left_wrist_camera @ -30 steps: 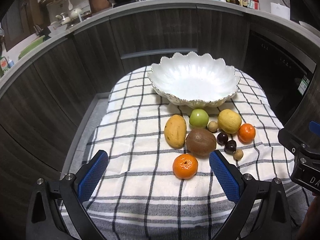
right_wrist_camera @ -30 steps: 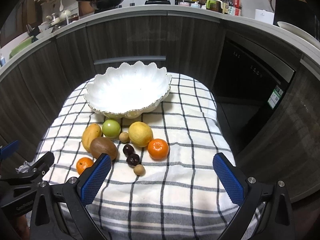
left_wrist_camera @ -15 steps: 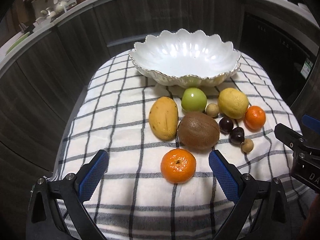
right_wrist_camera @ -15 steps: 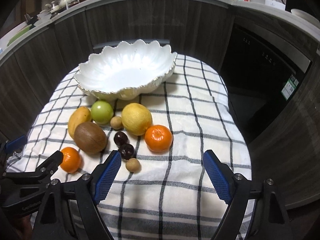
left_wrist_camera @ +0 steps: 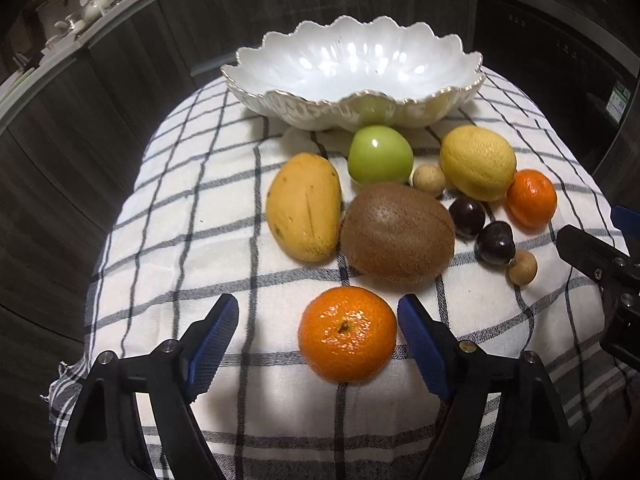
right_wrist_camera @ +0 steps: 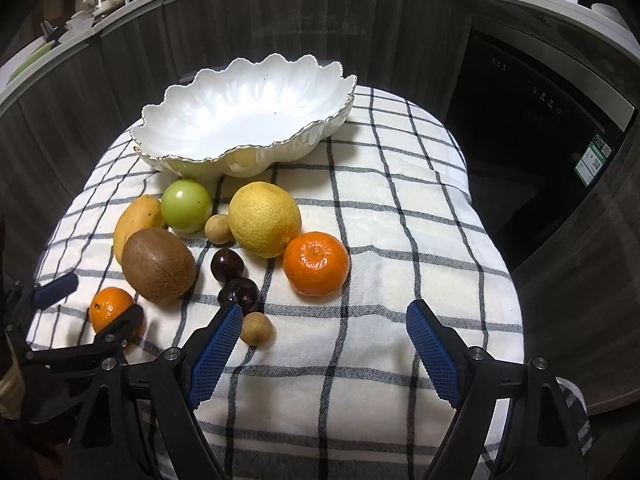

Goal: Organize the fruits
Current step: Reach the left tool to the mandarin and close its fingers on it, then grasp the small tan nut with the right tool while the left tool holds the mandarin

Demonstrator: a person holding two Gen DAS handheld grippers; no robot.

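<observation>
I am looking down at a cloth [left_wrist_camera: 192, 264] lying over the table, with the bowl [left_wrist_camera: 352, 100] sitting at its far end. Just in front of the bowl the apple [left_wrist_camera: 379, 154] and lemon [left_wrist_camera: 478, 162] are lying side by side, a longan [left_wrist_camera: 428, 179] resting between them. The mango [left_wrist_camera: 304, 206] is lying left of the kiwi [left_wrist_camera: 397, 236]. Nearest me, a mandarin [left_wrist_camera: 347, 334] is sitting before the kiwi, between the left gripper's [left_wrist_camera: 318, 338] closing jaws. Right of the kiwi two cherries [left_wrist_camera: 467, 212] are lying together.
</observation>
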